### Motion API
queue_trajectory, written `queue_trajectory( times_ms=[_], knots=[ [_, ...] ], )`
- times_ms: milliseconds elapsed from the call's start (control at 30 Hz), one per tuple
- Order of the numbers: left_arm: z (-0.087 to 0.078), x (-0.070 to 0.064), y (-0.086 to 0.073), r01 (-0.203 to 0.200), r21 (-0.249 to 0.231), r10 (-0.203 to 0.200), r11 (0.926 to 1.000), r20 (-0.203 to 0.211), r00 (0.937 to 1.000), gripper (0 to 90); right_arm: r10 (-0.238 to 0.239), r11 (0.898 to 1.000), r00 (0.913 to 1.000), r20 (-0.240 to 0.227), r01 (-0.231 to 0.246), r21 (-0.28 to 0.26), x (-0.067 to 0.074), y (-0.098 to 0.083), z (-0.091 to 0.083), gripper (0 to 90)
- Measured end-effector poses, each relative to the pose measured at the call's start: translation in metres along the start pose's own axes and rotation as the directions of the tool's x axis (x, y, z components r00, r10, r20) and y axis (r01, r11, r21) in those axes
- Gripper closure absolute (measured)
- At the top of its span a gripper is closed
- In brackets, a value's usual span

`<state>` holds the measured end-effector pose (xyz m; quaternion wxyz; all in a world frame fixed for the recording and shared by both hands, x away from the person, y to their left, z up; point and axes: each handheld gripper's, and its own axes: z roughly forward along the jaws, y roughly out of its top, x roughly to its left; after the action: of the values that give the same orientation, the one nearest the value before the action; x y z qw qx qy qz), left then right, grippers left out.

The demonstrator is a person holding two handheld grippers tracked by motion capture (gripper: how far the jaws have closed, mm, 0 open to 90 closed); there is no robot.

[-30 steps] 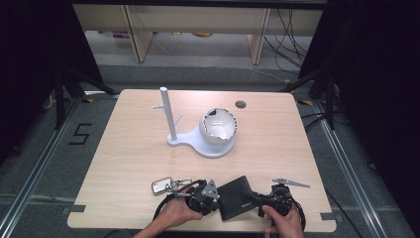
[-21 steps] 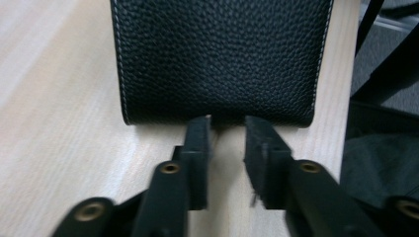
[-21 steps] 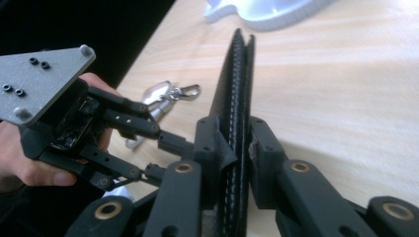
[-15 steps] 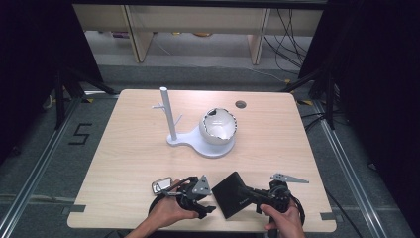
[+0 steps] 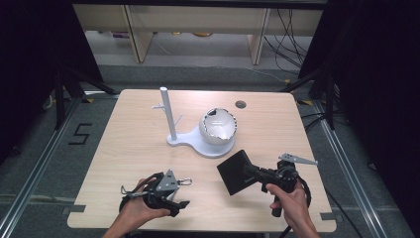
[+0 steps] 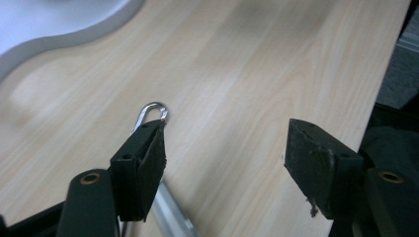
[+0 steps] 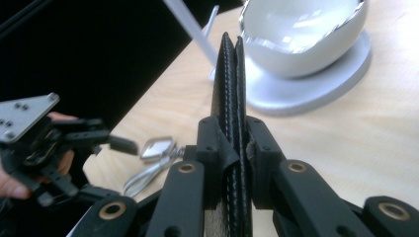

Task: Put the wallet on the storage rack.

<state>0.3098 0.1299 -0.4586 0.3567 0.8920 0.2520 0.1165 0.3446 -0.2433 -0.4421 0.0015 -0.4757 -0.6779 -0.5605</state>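
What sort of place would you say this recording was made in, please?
Probably a lab recording station: a light wooden table framed by black curtains, cables on the floor, and handheld grippers at work.

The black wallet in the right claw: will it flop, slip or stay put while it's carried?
The wallet looks fairly stiff: in the high view it juts from the right claw as a flat slab without sagging. Its stitched, textured edges are pinched flat between the jaws, so slipping seems unlikely. It is probably light, since a grip on one edge holds it off the table.

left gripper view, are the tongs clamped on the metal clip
No, the left tongs stand wide apart over bare table, and the metal clip only peeks out behind one pad.
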Motion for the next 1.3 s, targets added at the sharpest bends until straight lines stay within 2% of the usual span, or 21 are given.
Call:
queue_trajectory(
  times_ms=[33,133,367,433,467,533,567,633,667,700,767,800,833,867,933,967,1000,1033,1067,1267,1300],
  knots=[
    [-0.005,0.001,-0.006,0.018,-0.016,-0.018,0.9997,-0.016,0.9997,29.5,0.002,1.000,1.0000,0.006,-0.002,-0.011,-0.001,0.007,-0.001,79.6],
    [-0.011,0.004,-0.013,0.014,-0.016,-0.015,0.9998,-0.040,0.9991,28.0,-0.005,0.999,0.9999,0.016,0.006,-0.036,-0.007,0.019,0.000,79.6],
    [-0.024,0.007,-0.036,0.055,-0.024,-0.056,0.9982,-0.078,0.9954,25.9,0.014,0.998,0.9995,0.027,-0.012,-0.067,-0.011,0.040,-0.001,79.6],
    [-0.027,0.009,-0.042,0.054,-0.018,-0.056,0.9984,-0.080,0.9952,25.6,-0.013,0.997,0.9993,0.036,0.016,-0.076,-0.014,0.050,0.000,79.6],
    [-0.028,0.009,-0.045,0.076,-0.029,-0.078,0.9967,-0.081,0.9936,25.5,-0.015,0.996,0.9993,0.034,0.018,-0.082,-0.014,0.053,0.000,79.6],
    [-0.029,0.012,-0.049,0.090,-0.026,-0.092,0.9956,-0.086,0.9920,25.0,0.022,0.997,0.9991,0.036,-0.019,-0.080,-0.013,0.061,0.000,79.6],
    [-0.029,0.013,-0.050,0.099,-0.027,-0.101,0.9948,-0.092,0.9907,24.9,-0.014,0.995,0.9990,0.043,0.018,-0.093,-0.016,0.066,0.002,79.6],
    [-0.030,0.015,-0.052,0.095,-0.018,-0.096,0.9953,-0.099,0.9904,24.9,-0.020,0.995,0.9989,0.043,0.024,-0.096,-0.018,0.072,0.005,79.6],
    [-0.029,0.015,-0.053,0.112,-0.026,-0.114,0.9933,-0.094,0.9889,24.8,0.000,0.995,0.9988,0.048,0.005,-0.100,-0.018,0.077,0.006,79.6],
    [-0.030,0.017,-0.053,0.096,-0.017,-0.097,0.9953,-0.103,0.9899,24.6,-0.017,0.994,0.9984,0.055,0.023,-0.106,-0.020,0.080,0.009,79.6],
    [-0.031,0.017,-0.053,0.096,-0.011,-0.097,0.9953,-0.105,0.9897,24.5,0.006,0.995,0.9983,0.058,0.000,-0.105,-0.021,0.087,0.013,79.6],
    [-0.030,0.017,-0.054,0.115,-0.022,-0.117,0.9931,-0.101,0.9881,24.5,0.011,0.994,0.9977,0.067,-0.004,-0.108,-0.025,0.094,0.018,79.7],
    [-0.031,0.019,-0.055,0.097,-0.008,-0.097,0.9953,-0.109,0.9893,24.4,0.014,0.993,0.9978,0.065,-0.006,-0.114,-0.027,0.097,0.021,79.6],
    [-0.030,0.018,-0.055,0.113,-0.018,-0.114,0.9934,-0.100,0.9884,24.3,0.033,0.993,0.9971,0.069,-0.025,-0.111,-0.029,0.100,0.024,79.6],
    [-0.030,0.018,-0.056,0.113,-0.017,-0.114,0.9935,-0.101,0.9884,24.2,0.030,0.993,0.9972,0.069,-0.022,-0.116,-0.031,0.105,0.029,79.6],
    [-0.029,0.019,-0.056,0.118,-0.022,-0.120,0.9928,-0.107,0.9871,24.2,0.011,0.993,0.9964,0.084,-0.001,-0.116,-0.035,0.109,0.032,79.6],
    [-0.029,0.018,-0.056,0.129,-0.030,-0.132,0.9911,-0.103,0.9859,24.3,0.023,0.993,0.9957,0.090,-0.013,-0.114,-0.035,0.112,0.036,79.6],
    [-0.030,0.020,-0.057,0.112,-0.020,-0.113,0.9935,-0.102,0.9883,24.3,0.022,0.993,0.9957,0.090,-0.012,-0.115,-0.036,0.116,0.039,79.6],
    [-0.029,0.020,-0.057,0.116,-0.024,-0.118,0.9930,-0.101,0.9878,24.3,0.044,0.993,0.9954,0.085,-0.034,-0.115,-0.037,0.120,0.044,79.6],
    [-0.029,0.020,-0.058,0.113,-0.022,-0.115,0.9933,-0.109,0.9874,24.3,0.045,0.994,0.9935,0.105,-0.035,-0.100,-0.040,0.132,0.061,79.6],
    [-0.029,0.020,-0.058,0.111,-0.020,-0.113,0.9936,-0.108,0.9877,24.3,0.051,0.995,0.9922,0.114,-0.041,-0.089,-0.041,0.135,0.070,79.6]
  ],
)
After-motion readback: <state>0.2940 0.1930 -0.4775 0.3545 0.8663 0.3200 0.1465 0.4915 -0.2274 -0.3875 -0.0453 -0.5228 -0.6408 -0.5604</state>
